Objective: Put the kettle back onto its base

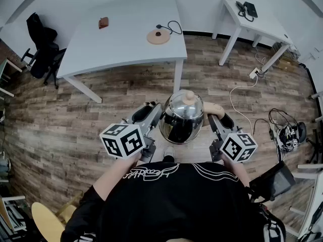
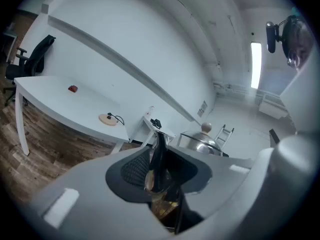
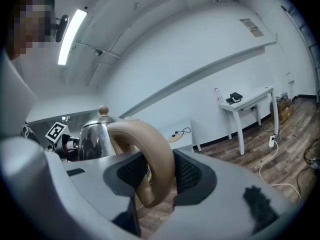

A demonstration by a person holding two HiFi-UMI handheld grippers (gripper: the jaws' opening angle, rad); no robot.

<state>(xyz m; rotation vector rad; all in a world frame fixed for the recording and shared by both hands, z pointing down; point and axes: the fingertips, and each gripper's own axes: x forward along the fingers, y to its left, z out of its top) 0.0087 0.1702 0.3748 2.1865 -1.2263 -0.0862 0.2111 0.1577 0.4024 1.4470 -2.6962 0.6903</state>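
Observation:
A shiny steel kettle (image 1: 181, 117) with a tan knob and tan handle hangs in the air over the wooden floor, right in front of me. My left gripper (image 1: 153, 113) is shut on its thin dark spout (image 2: 159, 156). In the left gripper view, the lid (image 2: 200, 138) shows past the left gripper (image 2: 160, 170). My right gripper (image 1: 216, 118) is shut on the curved tan handle (image 3: 152, 159), which sits between the pads of the right gripper (image 3: 156, 176). The round tan base (image 1: 158, 37) with its black cord lies on the white table ahead, also in the left gripper view (image 2: 106, 118).
The white table (image 1: 121, 32) also carries a small reddish-brown object (image 1: 103, 22). A black office chair (image 1: 41, 44) stands at its left end. A small white side table (image 1: 255, 21) with a phone is at the right, and cables and a power strip (image 1: 254, 73) lie on the floor.

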